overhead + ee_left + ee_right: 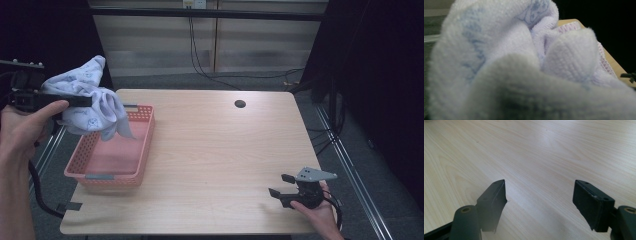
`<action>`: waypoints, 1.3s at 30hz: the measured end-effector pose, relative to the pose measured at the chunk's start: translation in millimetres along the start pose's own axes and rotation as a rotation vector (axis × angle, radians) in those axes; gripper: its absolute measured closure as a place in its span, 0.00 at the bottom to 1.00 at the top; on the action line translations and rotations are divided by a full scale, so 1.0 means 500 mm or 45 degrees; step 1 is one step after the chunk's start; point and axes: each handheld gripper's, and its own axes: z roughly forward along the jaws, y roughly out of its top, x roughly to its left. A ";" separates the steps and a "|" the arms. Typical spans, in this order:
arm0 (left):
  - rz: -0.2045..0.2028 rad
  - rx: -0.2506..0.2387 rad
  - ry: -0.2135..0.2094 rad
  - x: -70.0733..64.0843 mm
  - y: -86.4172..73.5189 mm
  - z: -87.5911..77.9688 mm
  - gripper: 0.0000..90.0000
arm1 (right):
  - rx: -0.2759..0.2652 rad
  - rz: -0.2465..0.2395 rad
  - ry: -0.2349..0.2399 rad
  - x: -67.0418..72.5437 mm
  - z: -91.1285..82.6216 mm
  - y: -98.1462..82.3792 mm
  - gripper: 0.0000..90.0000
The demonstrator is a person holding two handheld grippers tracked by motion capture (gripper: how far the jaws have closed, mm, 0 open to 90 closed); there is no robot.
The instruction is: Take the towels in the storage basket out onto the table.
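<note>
- From the high view, we see the left tool (82, 101) held up in the air, above the far left corner of the worktop (215, 160). It pinches a soft white cloth (95, 100) with pale blue marks.
- The cloth hangs in a bunch over the far end of a pink basket (142, 150). We cannot tell if its low tip touches the basket.
- The right tool (281, 185) rests near the right front corner of the worktop, in a hand (320, 212). Its jaws are spread, with nothing between them.
- From the left gripper view, we see the fuzzy cloth (506, 62) very close. A bit of the worktop edge (614, 62) peeks past it on the right.
- From the right gripper view, we see the right tool (540, 195) with its two black jaws wide apart over bare wood (536, 150).
</note>
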 end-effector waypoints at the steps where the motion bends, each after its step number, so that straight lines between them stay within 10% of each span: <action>1: 0.002 -0.003 -0.005 -0.007 0.002 0.004 0.58 | 0.000 -0.001 0.001 0.000 0.000 0.000 0.30; 17: 0.133 0.007 -0.162 -0.130 0.032 0.101 0.58 | -0.006 -0.005 0.004 -0.001 -0.001 0.000 0.30; 29: 0.238 0.102 -0.321 -0.250 -0.024 0.269 0.57 | -0.005 0.006 -0.003 -0.003 -0.004 -0.001 0.30; 39: 0.319 0.247 -0.400 -0.342 -0.138 0.436 0.55 | -0.006 0.006 0.001 -0.004 -0.006 -0.002 0.30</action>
